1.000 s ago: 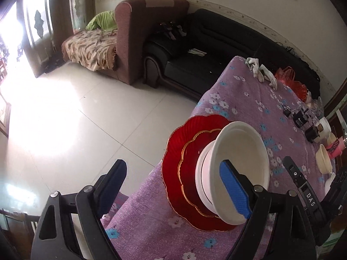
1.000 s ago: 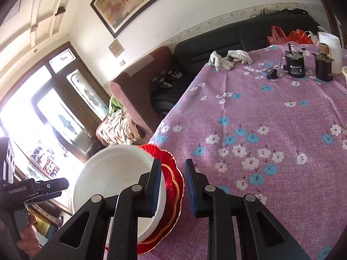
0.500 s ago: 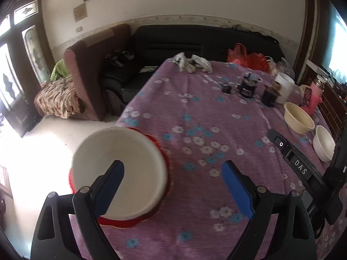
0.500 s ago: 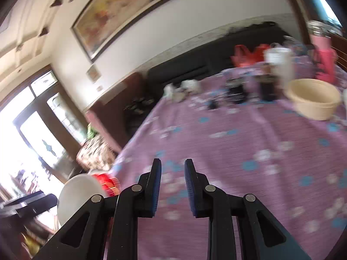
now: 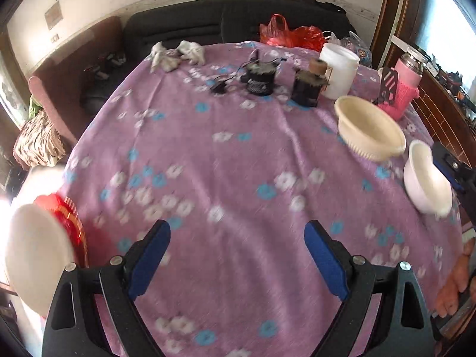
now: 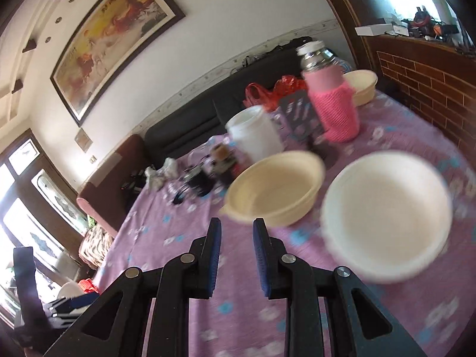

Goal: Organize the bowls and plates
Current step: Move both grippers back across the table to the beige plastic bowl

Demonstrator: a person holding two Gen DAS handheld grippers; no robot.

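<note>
A white bowl (image 5: 35, 255) sits stacked on red plates (image 5: 70, 220) at the table's left edge. A cream bowl (image 5: 369, 131) and a smaller white bowl (image 5: 427, 181) stand at the right side. My left gripper (image 5: 238, 253) is open and empty above the purple tablecloth. In the right wrist view the cream bowl (image 6: 276, 190) and the white bowl (image 6: 386, 220) lie just ahead. My right gripper (image 6: 236, 250) has its fingers close together with a narrow gap and holds nothing. Another cream bowl (image 6: 361, 86) stands behind the pink bottle.
A white jar (image 5: 339, 70), dark jars (image 5: 308, 90), a black device (image 5: 258, 78), a pink-sleeved bottle (image 5: 404, 89), white gloves (image 5: 178, 55) and red bags (image 5: 288, 34) crowd the far side of the table. A brick wall (image 6: 425, 89) runs along the right.
Both views have swung right, away from the stacked bowl and red plates toward the cream and white bowls. The left gripper stays open and the right one nearly closed.
</note>
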